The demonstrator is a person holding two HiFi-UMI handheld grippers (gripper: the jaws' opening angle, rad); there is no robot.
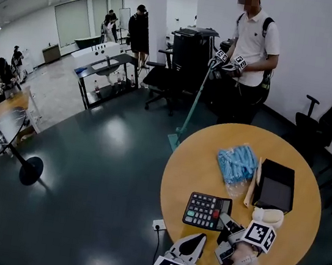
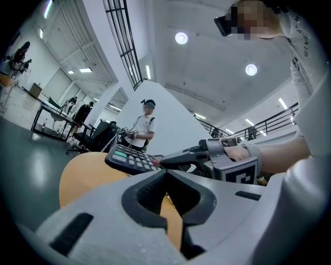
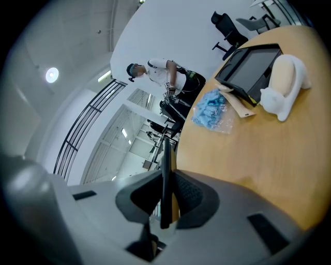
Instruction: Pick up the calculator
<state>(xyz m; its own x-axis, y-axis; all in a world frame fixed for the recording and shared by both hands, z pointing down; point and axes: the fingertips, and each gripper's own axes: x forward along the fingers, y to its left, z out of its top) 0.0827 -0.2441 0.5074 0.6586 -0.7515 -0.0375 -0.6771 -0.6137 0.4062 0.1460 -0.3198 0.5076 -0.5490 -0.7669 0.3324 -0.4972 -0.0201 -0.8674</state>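
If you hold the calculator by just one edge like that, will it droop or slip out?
Probably no droop: the calculator sticks out flat from the right gripper, so it looks stiff. It seems thin, so it is likely light. It might swing or slip, since the gripper pinches only one narrow edge of its smooth-looking case.

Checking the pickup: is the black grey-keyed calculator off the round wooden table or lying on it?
Lifted: the black calculator hangs tilted above the wooden table, its edge pinched in the right gripper.
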